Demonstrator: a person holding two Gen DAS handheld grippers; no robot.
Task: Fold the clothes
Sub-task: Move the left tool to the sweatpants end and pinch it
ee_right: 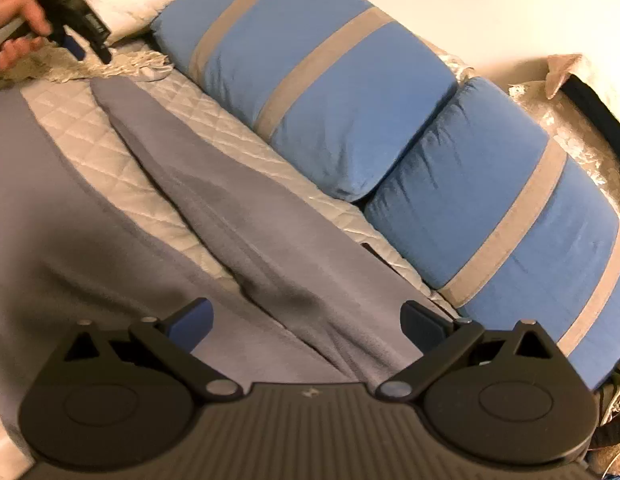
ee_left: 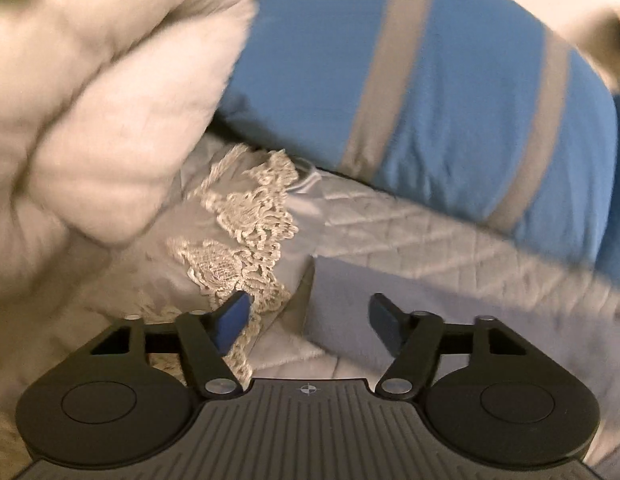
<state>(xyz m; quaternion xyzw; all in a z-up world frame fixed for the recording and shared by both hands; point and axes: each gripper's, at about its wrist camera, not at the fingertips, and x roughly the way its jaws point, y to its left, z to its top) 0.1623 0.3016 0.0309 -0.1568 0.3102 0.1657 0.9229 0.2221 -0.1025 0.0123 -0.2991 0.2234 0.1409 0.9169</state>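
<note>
A quilted bedcover [ee_right: 90,120] carries two blue striped pillows [ee_right: 310,80] and the grey garment [ee_right: 238,216], spread flat (one long fold running beside the pillows). The right gripper [ee_right: 306,324] hovers over it, jaws wide, empty. The left gripper [ee_left: 308,316] is part-open, nothing clamped, near lace trim [ee_left: 246,216].

We see open quilted bedspread [ee_right: 110,136] left of centre, between the grey garment's [ee_right: 270,240] folds; blue pillows [ee_right: 330,92] wall off the right, white bedding [ee_right: 122,4] the upper left.
</note>
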